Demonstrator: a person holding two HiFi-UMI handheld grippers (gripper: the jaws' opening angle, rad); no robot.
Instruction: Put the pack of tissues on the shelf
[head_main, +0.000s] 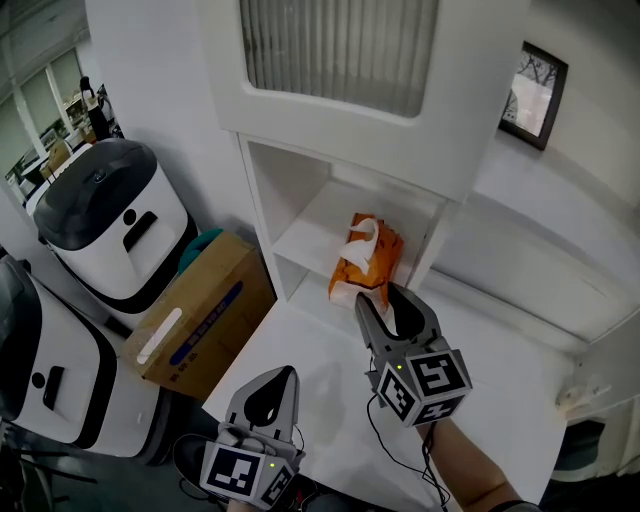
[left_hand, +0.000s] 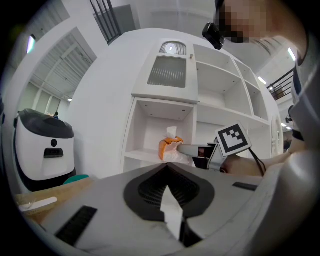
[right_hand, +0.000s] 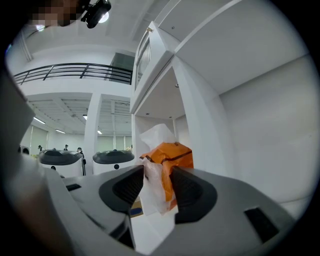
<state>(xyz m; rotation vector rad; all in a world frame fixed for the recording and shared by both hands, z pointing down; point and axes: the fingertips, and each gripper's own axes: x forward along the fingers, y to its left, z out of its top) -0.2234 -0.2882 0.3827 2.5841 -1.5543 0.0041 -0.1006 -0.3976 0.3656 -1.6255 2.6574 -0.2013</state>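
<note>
The orange pack of tissues (head_main: 368, 262) lies on the lower board of the white shelf (head_main: 300, 235), a white tissue sticking out of its top. My right gripper (head_main: 382, 300) points level at it, jaws apart on either side of the near clear-plastic end. In the right gripper view the pack (right_hand: 172, 157) sits between the pads with the right gripper (right_hand: 157, 172) open and not pressing. My left gripper (head_main: 283, 375) hangs lower left over the white counter, fingertips together, holding nothing. The left gripper view shows the pack (left_hand: 167, 146) and the right gripper (left_hand: 186, 149) ahead of the left gripper (left_hand: 167, 169).
A white counter (head_main: 320, 345) runs in front of the shelf. A cardboard box (head_main: 200, 320) and two white rounded machines (head_main: 110, 220) stand at the left. A ribbed cabinet door (head_main: 340, 50) hangs above the shelf; a framed picture (head_main: 535, 95) is on the right wall.
</note>
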